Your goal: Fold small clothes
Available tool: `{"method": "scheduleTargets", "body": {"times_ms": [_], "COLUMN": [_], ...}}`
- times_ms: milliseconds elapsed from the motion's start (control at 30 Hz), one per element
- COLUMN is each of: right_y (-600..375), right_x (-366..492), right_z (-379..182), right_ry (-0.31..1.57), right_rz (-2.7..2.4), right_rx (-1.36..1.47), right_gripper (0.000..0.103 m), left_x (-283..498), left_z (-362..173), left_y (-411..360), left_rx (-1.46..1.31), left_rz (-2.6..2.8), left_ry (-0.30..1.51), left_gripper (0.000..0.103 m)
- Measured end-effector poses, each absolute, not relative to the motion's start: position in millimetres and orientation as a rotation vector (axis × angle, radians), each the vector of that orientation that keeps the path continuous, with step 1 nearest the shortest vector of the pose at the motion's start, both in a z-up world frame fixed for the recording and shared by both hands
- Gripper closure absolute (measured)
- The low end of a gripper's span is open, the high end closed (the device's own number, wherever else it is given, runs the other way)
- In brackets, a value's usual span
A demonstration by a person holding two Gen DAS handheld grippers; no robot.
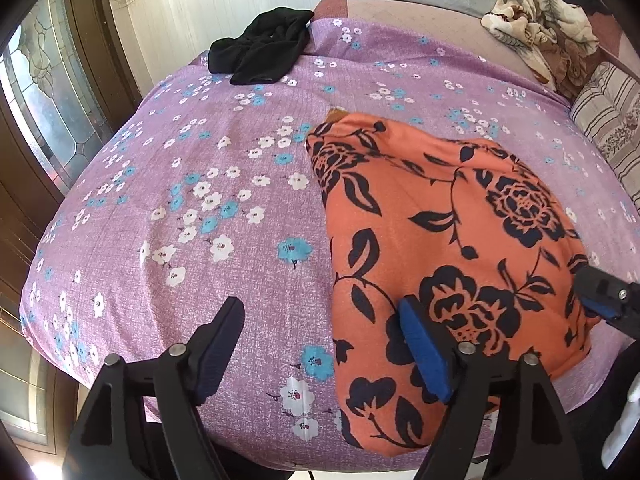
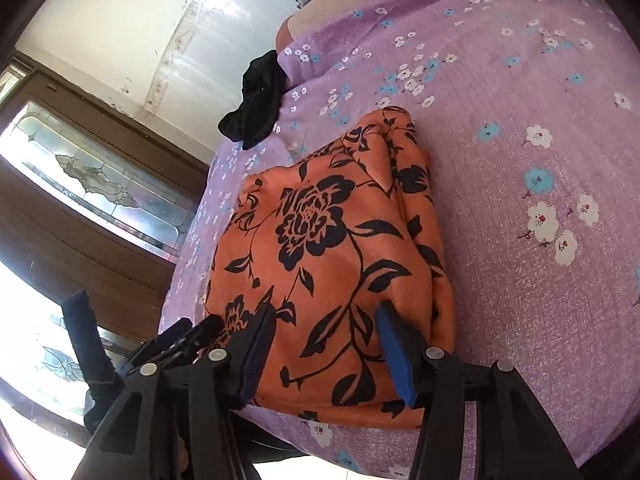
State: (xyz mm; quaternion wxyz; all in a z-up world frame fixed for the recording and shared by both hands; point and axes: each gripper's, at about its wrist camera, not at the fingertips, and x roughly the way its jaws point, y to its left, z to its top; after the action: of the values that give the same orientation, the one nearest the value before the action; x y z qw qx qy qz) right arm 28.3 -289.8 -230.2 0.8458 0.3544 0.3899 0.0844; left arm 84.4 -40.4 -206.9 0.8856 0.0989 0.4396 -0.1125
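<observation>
I see the bed (image 1: 240, 168) under a purple flowered sheet, and most of that sheet lies bare: a broad open stretch to the left of the orange cloth (image 1: 448, 240) in the left wrist view, and another wide stretch on its right in the right wrist view. The bed's left edge runs close along a white wall (image 1: 192, 12) and a brown door with patterned glass (image 1: 52, 92). A black garment (image 1: 260, 46) is bunched at the far left corner, well apart from the orange cloth. A crumpled blanket (image 1: 544, 28) and a striped cushion (image 1: 608, 120) sit at the far right.

The orange cloth, printed with black roses and leaves, lies folded into a thick flat pad near the bed's near edge, its layered edges showing along the right side in the right wrist view.

My left hand-held gripper (image 1: 324, 352) stands wide apart, one finger over bare sheet, the other over the cloth's near left part, clamping nothing. My right hand-held gripper (image 2: 324, 344) is also apart, both fingers above the cloth's near edge, not pinching it.
</observation>
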Motion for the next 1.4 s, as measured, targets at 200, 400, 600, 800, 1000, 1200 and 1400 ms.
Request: {"method": "scheduleTargets", "body": {"times_ms": [200, 400, 600, 800, 1000, 1200, 1400], "right_y": [-297.1, -311.6, -326.2, -331.8, -311.3, -283.3, -277.9], "right_x": [29.6, 64.7, 115.0, 105.1, 58.6, 30.5, 17.2], "right_z": [-216.3, -184.1, -219.2, -231.7, -193.5, -235.6, -190.5], "right_ry": [0.803, 0.721, 0.819, 0.826, 0.735, 0.897, 0.826], "right_rz": [0.194, 0.197, 0.173, 0.170, 0.237, 0.200, 0.177], "right_rx": [0.771, 0.749, 0.839, 0.886, 0.782, 0.699, 0.637], "right_gripper": [0.045, 0.045, 0.045, 0.058, 0.057, 0.063, 0.063], "left_x": [96.3, 136.9, 176.2, 167.1, 121.0, 86.3, 72.7], "left_z": [-191.8, -169.4, -200.9, -200.6, -179.7, -208.0, -165.8], "left_y": [-39.4, -58.1, -85.2, -85.7, -65.5, -53.8, -48.6], "left_rx": [0.187, 0.193, 0.247, 0.242, 0.216, 0.264, 0.245], "left_rz": [-0.262, -0.259, -0.241, -0.246, -0.278, -0.254, -0.240], "left_ry": [0.928, 0.888, 0.973, 0.965, 0.919, 0.946, 0.851], "left_gripper": [0.019, 0.019, 0.019, 0.019, 0.019, 0.018, 0.019]}}
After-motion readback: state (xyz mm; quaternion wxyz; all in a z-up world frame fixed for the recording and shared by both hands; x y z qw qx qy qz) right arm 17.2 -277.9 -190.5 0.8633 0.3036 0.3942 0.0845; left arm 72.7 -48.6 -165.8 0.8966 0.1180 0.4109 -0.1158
